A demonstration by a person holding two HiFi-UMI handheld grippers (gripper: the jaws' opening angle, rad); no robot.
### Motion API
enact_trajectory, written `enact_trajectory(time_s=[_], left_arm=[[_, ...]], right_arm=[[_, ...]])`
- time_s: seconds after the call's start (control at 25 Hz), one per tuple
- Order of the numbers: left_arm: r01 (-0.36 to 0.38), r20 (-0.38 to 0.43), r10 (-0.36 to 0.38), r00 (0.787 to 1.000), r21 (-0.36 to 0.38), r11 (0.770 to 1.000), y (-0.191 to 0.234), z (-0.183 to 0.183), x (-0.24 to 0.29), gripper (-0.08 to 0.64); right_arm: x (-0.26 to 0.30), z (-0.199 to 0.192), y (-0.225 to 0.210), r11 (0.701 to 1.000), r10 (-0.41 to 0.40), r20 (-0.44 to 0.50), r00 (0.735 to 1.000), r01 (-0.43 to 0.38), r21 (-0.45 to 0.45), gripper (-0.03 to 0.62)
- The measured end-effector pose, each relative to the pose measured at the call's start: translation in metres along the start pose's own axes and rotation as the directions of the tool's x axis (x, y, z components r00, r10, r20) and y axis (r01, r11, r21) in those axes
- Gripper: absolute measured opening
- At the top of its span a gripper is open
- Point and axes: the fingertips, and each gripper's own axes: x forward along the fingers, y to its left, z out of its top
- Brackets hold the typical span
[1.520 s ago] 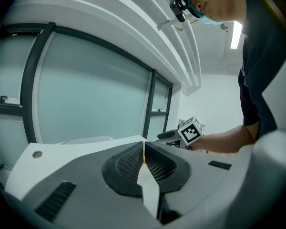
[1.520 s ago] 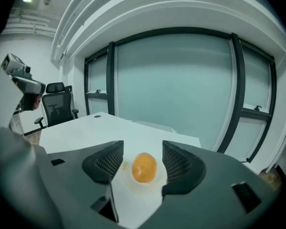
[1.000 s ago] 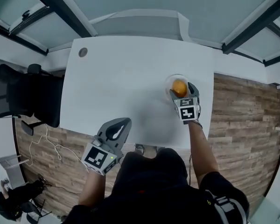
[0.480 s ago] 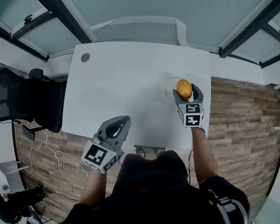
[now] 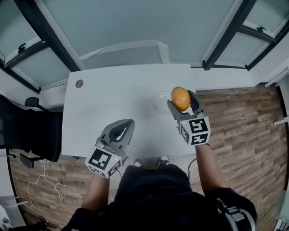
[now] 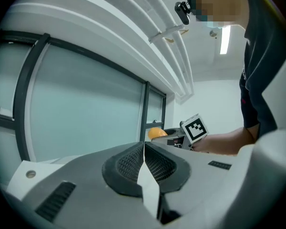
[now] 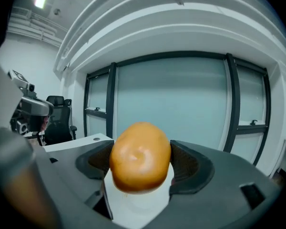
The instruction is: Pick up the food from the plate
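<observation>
The orange, rounded food (image 5: 180,98) is clamped between the right tongs (image 5: 182,103), held above the plate (image 5: 159,99) at the right of the white counter (image 5: 111,95). The left tongs (image 5: 125,126) are closed and empty, over the counter's near edge.

The food (image 5: 180,96) sits between your right gripper's (image 5: 183,104) jaws, just right of the plate (image 5: 157,100) on the table (image 5: 111,97); your left gripper (image 5: 126,125) hangs nearer, left.

Lighting: bright, even, cool indoor light; ceiling strip lamp (image 6: 224,39) glares in the left gripper view. Bench (image 5: 115,95) pale, nearly shadowless. Soft sheen on food (image 7: 140,156). Edges: strong fisheye bowing, dark corners. Nearest foreground slightly blurred.
</observation>
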Motion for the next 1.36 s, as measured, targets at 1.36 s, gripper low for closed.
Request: enact_trajectory(time_s=[1.36], left_arm=[[0.16, 0.138, -0.18, 0.974, 0.139, 0.977, -0.065, 0.072, 0.007, 0.026]], right_arm=[[-0.156, 0.095, 0.015, 0.99, -0.118, 0.236, 0.965, 0.132, -0.044, 0.371]])
